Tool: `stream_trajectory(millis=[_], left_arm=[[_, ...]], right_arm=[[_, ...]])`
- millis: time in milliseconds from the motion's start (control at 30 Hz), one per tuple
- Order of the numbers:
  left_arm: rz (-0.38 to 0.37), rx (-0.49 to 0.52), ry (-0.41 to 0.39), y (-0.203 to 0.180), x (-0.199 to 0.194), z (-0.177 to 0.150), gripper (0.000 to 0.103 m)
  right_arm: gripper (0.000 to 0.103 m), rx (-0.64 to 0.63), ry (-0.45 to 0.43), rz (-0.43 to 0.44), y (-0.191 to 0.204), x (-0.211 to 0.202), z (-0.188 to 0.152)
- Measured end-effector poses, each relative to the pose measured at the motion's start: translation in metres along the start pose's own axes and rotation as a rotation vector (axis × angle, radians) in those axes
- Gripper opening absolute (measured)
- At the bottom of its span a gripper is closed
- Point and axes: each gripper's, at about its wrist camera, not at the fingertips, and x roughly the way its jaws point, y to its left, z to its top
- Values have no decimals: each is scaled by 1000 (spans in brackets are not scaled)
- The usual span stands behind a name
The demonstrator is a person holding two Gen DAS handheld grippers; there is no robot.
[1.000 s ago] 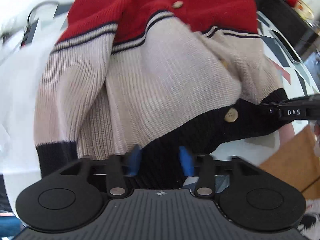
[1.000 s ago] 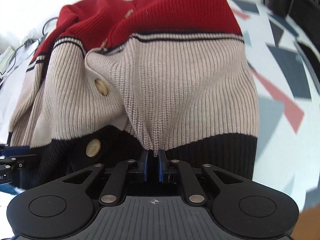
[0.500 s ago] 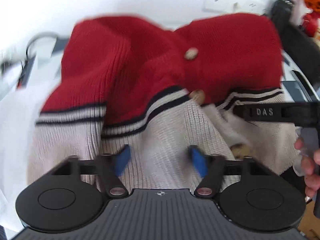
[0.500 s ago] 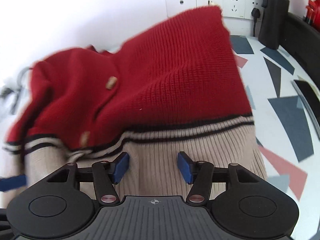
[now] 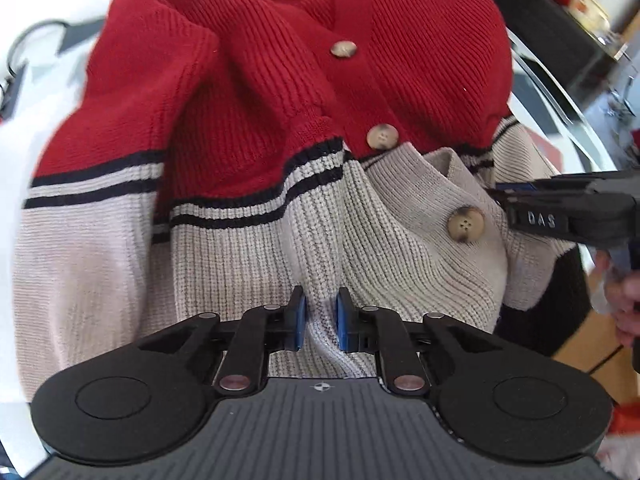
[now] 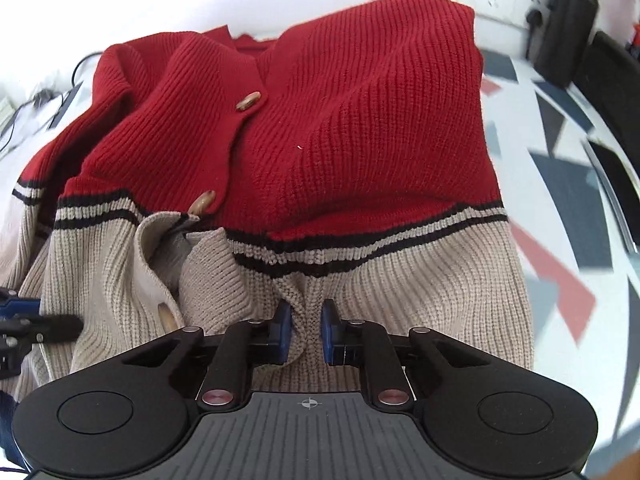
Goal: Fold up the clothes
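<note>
Ribbed knit in red, beige and black, a button-front cardigan lies spread on the white tabletop with grey and red geometric patches, red shoulders far from both cameras and beige body near. Both claws have come to the beige band. The left claw is closing, its blue pads already pinching up a ridge of beige knit; the right claw is closing too, with a similar raised fold pressed between its pads. From the left view the right claw's black fingers also show at the picture's right edge, just beside a brown horn-look button.

My reading: this is the grasp for a fold, each claw taking a pinch of the lower body. The next move probably calls for lifting both pinches together and evenly, carrying them toward the red part without the loose placket buckling.

The hem and cuffs sit under the claw housings, mostly out of sight. How many layers each pinch holds cannot be told. The left sleeve's edge is blurred.
</note>
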Motion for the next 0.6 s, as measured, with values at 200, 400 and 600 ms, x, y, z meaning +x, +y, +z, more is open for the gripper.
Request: stream_trajectory(millis=[200,400,600], left_arm=[[-96,-91,97,7,-6,-9,26],[-100,-62,-28,14,-48,8,66],[-94,-110,-228,36,-104,38,72]], right_arm=[[15,124,120,21,-10,-14,-16],[26,212,125,59,-13,-34,16],[31,187,-81,59,-11,-81,79]])
